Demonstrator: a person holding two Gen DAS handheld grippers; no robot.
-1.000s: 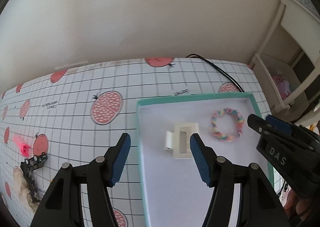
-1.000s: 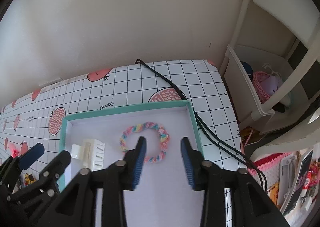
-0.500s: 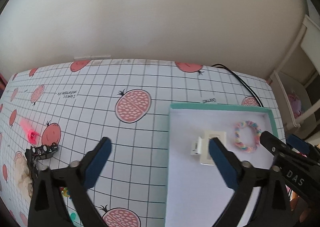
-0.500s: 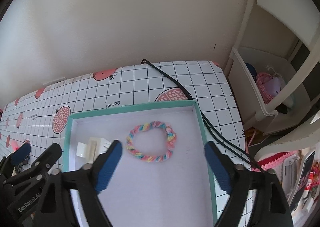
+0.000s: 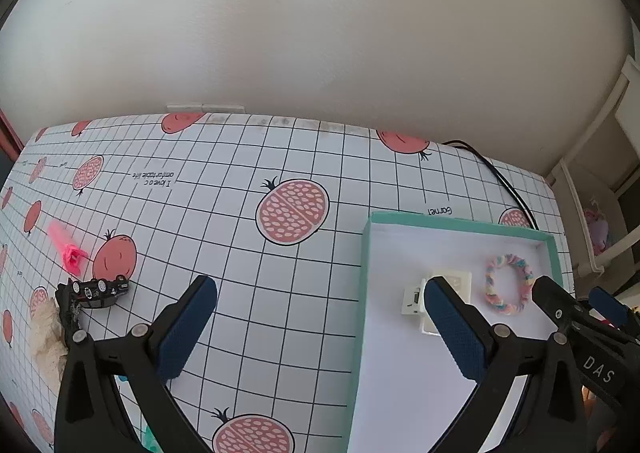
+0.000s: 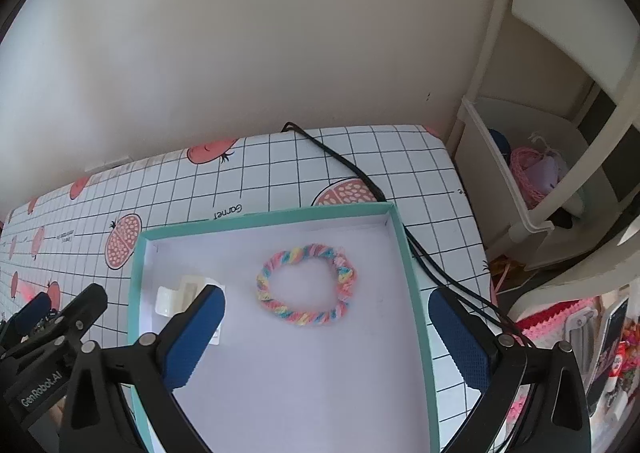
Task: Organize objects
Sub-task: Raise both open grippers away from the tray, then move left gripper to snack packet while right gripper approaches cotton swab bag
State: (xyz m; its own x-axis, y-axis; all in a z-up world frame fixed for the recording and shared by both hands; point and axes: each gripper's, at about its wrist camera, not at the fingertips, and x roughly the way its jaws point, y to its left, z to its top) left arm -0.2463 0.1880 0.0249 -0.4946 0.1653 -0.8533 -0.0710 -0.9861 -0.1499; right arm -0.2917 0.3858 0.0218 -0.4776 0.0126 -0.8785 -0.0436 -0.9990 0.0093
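Overhead, both grippers' jaws gape above the teal box point(image 6: 412, 277) rim.

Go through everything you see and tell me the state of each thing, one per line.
Left tool: open, empty, over the table.
Right tool: open, empty, above the box.
Shallow teal cardboard box: lidless, on the table.
Rainbow braided yarn hair tie: flat inside the box.
White plastic claw hair clip: inside the box, left of the hair tie.
Small black toy car: upside down, wheels up, outside the box.
Pink plastic piece: lying outside the box.
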